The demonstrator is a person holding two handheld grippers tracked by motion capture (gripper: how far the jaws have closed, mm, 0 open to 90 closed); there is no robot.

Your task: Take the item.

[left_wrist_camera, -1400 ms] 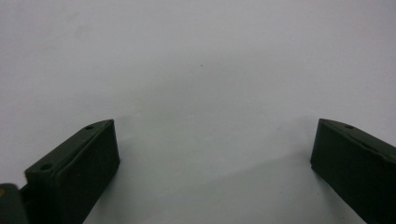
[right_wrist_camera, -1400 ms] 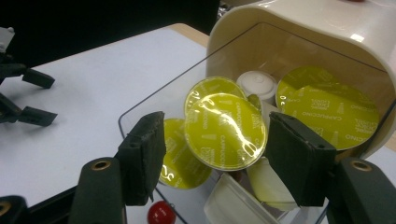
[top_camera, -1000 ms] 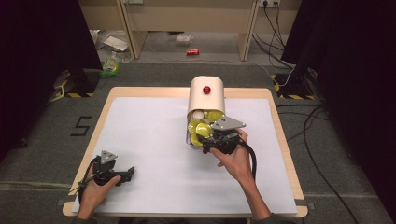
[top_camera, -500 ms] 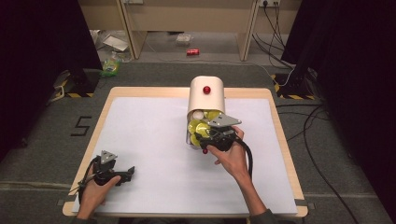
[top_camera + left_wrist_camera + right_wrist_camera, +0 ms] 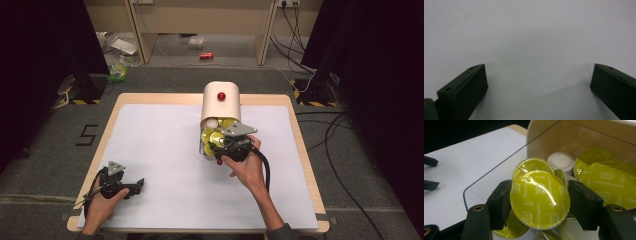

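The right gripper [image 5: 540, 200] clamps a capsule [image 5: 540, 198], foil lid facing the camera, at the bin's [image 5: 220, 100] open near end, little changed from before, while the left gripper [image 5: 536, 82] rests open on the table [image 5: 150, 140].

Overhead light falls bright on the white table sheet [image 5: 165, 145] while the room's sides sit black. Glare streaks the yellow-green foil capsule lid [image 5: 540, 198]; the nearest black jaws are blurred.

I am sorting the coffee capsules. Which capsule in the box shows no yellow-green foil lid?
The white capsule standing behind the one between the right gripper jaws. It shows a plain white plastic end, while the others turn yellow-green "Cappuccino" foil lids toward the camera.
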